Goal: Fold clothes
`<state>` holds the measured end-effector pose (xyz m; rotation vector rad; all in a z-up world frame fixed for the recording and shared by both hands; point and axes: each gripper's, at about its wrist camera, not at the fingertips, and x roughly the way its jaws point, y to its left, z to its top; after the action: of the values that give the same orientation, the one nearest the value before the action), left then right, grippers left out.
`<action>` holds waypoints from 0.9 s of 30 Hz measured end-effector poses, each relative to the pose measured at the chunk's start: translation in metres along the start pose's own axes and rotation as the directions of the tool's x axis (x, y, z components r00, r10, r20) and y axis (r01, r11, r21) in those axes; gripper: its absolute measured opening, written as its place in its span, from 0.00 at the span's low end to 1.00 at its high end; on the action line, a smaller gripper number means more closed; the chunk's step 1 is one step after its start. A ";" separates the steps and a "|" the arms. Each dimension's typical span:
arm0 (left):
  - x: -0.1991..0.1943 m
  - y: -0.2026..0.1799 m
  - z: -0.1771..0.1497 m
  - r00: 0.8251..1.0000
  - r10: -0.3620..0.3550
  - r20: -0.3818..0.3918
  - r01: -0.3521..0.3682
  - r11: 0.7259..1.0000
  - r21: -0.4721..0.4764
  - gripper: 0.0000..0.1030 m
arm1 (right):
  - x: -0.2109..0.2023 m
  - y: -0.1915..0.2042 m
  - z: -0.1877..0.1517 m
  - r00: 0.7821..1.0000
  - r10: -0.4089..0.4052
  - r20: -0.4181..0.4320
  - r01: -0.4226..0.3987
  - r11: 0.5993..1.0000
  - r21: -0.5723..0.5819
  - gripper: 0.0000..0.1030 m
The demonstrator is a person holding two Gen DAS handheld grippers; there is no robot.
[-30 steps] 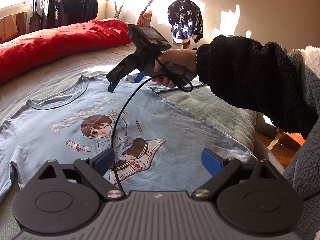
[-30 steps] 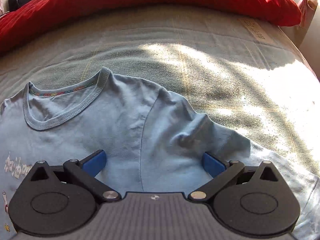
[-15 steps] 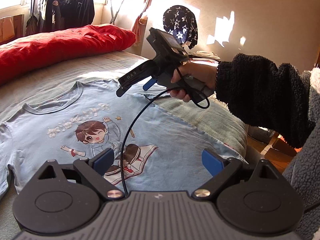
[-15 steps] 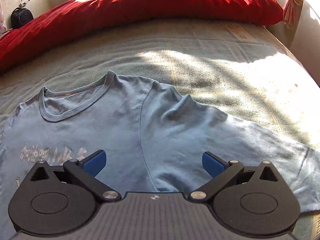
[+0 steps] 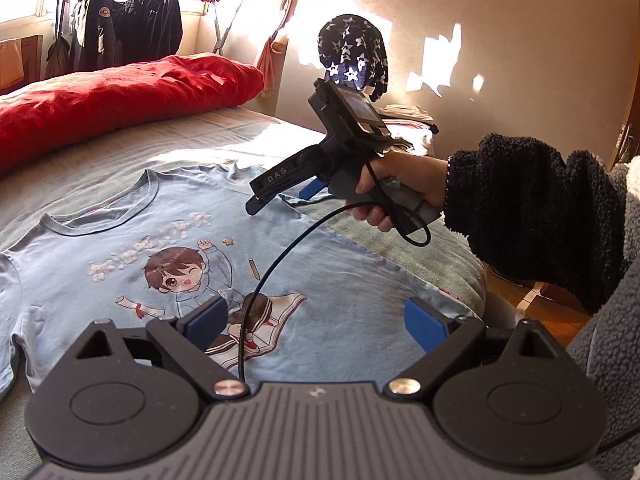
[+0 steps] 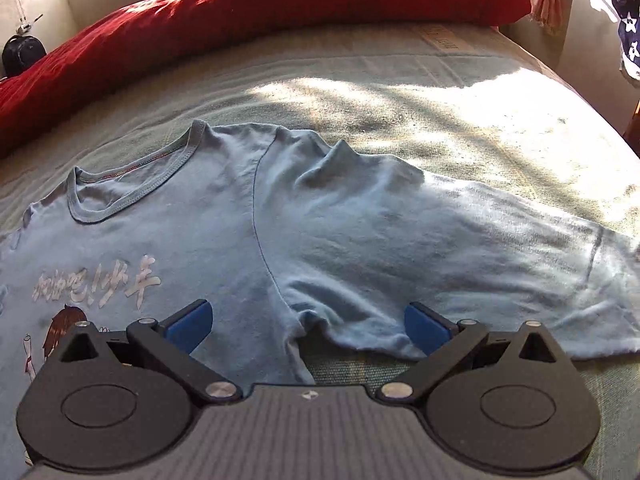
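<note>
My left gripper and right gripper both hang with fingers spread, holding nothing, above the blue T-shirt lying flat, print up, along the bed's near edge.

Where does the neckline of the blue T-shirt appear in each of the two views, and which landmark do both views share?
Left wrist view: the neckline lies left of centre, above the cartoon print, far-left of the left gripper.
Right wrist view: the neckline lies upper left, beyond the right gripper.
Shared landmark: the red duvet lies across the bed behind the T-shirt in both.
</note>
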<state>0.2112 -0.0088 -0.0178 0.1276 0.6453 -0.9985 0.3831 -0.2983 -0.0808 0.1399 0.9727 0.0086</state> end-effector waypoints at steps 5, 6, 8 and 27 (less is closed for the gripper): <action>0.003 -0.001 0.005 1.000 -0.007 -0.014 0.007 1.000 -0.030 0.94 | -0.034 0.006 -0.023 0.999 -0.010 0.045 0.011 1.000 -0.029 1.00; 0.005 -0.002 0.007 1.000 0.006 -0.023 -0.007 0.999 -0.043 0.94 | -0.043 0.008 -0.028 0.998 -0.011 0.054 0.013 0.999 -0.046 1.00; 0.005 -0.007 0.009 0.998 0.037 -0.050 -0.041 0.996 -0.078 0.94 | -0.058 0.016 -0.038 0.997 -0.017 0.070 0.024 0.994 -0.105 1.00; -0.014 -0.054 -0.076 0.878 0.376 -0.295 -0.448 0.862 -0.236 0.95 | -0.144 0.043 -0.184 0.975 0.139 0.170 -0.095 0.965 -0.244 1.00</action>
<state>0.1284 0.0013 -0.0612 0.1155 0.9389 -0.4594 0.1523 -0.2447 -0.0592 -0.0193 0.7683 0.2162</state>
